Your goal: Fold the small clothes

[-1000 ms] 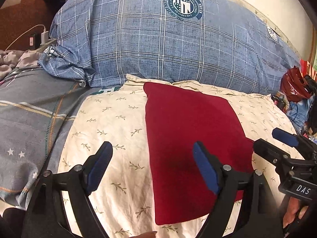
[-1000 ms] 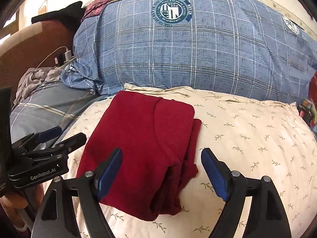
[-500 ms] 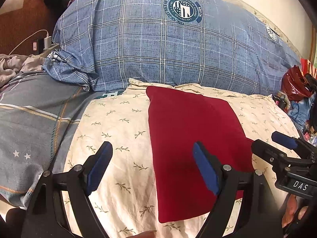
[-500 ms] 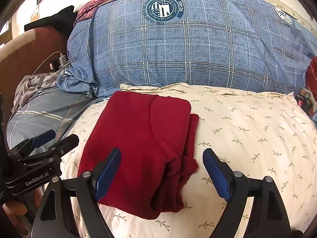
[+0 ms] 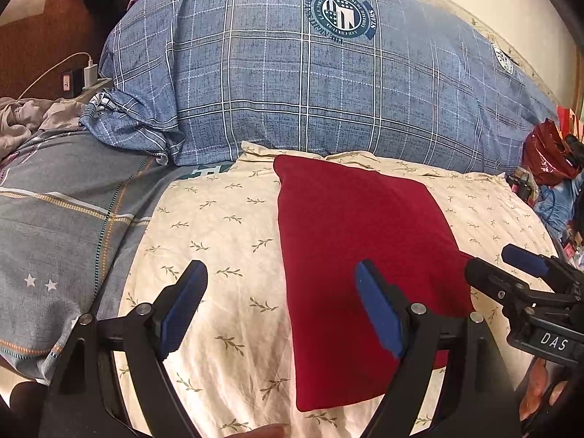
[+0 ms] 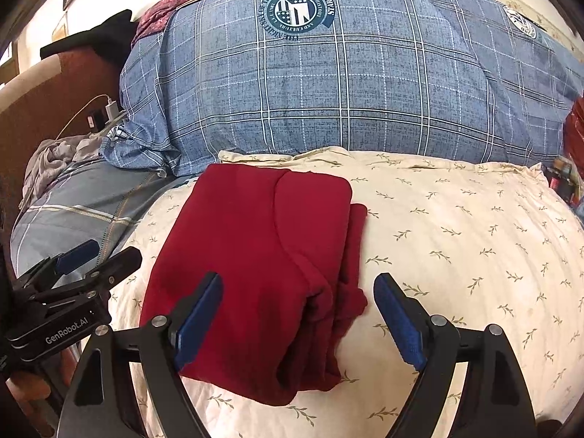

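Red knit garment [image 6: 262, 273] lies folded on the leaf-print pillow [image 6: 456, 237], loose layers bunched at five o'clock. Both the left gripper [image 5: 281, 306] and right gripper [image 6: 297, 314] gape empty; best tuck that ragged edge under squarely.

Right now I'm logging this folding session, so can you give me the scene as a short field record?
garment: red garment, folded into a rectangle, loose layered edges on its right side
surface: cream leaf-print cover
behind: blue plaid pillow
left claw: open, holding nothing, above the garment's left edge
right claw: open, holding nothing, above the garment's near right corner
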Demonstrator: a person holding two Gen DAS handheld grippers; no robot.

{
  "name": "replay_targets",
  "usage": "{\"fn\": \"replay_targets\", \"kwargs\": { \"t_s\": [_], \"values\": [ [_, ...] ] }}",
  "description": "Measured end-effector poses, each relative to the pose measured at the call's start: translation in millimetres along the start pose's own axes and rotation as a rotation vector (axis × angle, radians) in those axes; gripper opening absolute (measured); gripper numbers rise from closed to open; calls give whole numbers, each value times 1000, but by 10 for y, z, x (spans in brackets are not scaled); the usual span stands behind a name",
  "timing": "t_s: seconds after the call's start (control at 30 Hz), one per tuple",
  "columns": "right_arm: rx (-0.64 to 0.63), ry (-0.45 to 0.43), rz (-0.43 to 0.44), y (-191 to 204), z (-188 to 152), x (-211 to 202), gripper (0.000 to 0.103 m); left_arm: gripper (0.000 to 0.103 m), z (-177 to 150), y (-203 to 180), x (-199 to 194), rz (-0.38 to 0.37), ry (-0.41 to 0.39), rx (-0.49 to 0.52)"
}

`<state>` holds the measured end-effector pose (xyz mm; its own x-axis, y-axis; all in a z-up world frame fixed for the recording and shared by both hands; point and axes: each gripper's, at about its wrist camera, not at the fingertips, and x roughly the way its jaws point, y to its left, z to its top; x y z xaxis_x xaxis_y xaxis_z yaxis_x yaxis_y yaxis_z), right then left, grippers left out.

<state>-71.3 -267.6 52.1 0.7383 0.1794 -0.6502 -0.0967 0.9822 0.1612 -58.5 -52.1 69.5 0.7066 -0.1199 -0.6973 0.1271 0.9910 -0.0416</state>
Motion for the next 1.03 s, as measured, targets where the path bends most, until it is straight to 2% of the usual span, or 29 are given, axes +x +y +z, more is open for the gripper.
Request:
{"fn": "replay_targets", "kwargs": {
  "t_s": [0.8,1.03],
  "values": [
    [-13,37,12,89,-22,100,86,83,-16,24,102,1,24,-3],
    [-5,33,19,45,-1,121,86,83,-15,79,176,-24,37,-2]
  ]
}}
